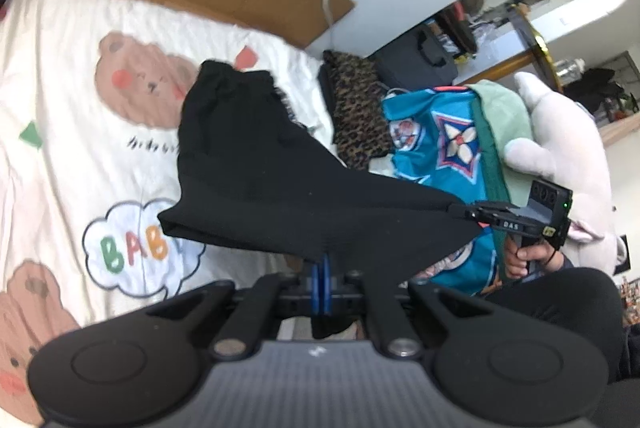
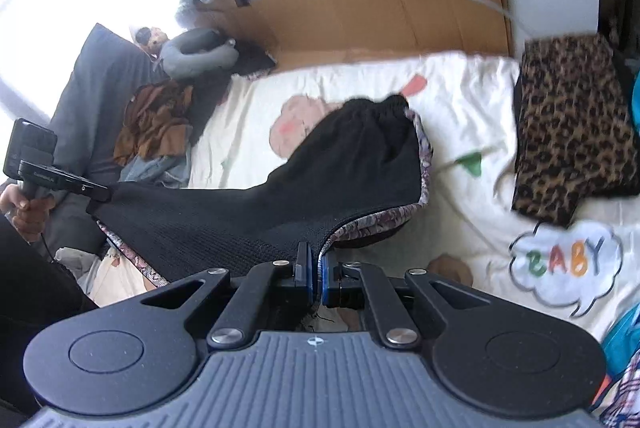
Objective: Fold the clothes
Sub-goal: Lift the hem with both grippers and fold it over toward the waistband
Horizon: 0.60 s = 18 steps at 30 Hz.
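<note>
Black garment is held stretched above the bed sheet, far end resting on it. Left gripper and right gripper, fingers closed on its near edge, presumably keep it taut for folding. Leopard-print cloth lies beside.

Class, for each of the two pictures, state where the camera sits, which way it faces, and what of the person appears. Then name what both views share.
Left wrist view: sits on the left gripper, faces along its jaws over the bed sheet; the right hand shows.
Right wrist view: sits on the right gripper, faces the sheet; the left hand shows.
Shared: the black garment stretched between both shut jaws, the leopard-print cloth, the cardboard.
</note>
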Each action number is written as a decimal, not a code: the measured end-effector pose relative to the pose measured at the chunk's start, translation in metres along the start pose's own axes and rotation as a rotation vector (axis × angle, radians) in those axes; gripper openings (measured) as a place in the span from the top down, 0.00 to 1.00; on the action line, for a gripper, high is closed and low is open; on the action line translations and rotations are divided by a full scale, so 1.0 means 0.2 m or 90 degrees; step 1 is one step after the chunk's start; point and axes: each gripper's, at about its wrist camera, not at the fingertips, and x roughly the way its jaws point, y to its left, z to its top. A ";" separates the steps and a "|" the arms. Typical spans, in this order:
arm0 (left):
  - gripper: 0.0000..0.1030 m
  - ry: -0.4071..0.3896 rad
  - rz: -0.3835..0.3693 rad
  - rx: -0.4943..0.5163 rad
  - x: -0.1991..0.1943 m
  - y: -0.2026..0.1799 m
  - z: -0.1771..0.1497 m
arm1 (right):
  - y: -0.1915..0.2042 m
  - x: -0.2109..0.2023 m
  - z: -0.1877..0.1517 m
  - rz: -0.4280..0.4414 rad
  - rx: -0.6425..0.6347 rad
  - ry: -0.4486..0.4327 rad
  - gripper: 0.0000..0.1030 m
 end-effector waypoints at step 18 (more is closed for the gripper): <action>0.97 -0.051 0.001 -0.094 0.42 0.55 0.37 | -0.42 0.66 0.21 -0.023 0.119 0.019 0.98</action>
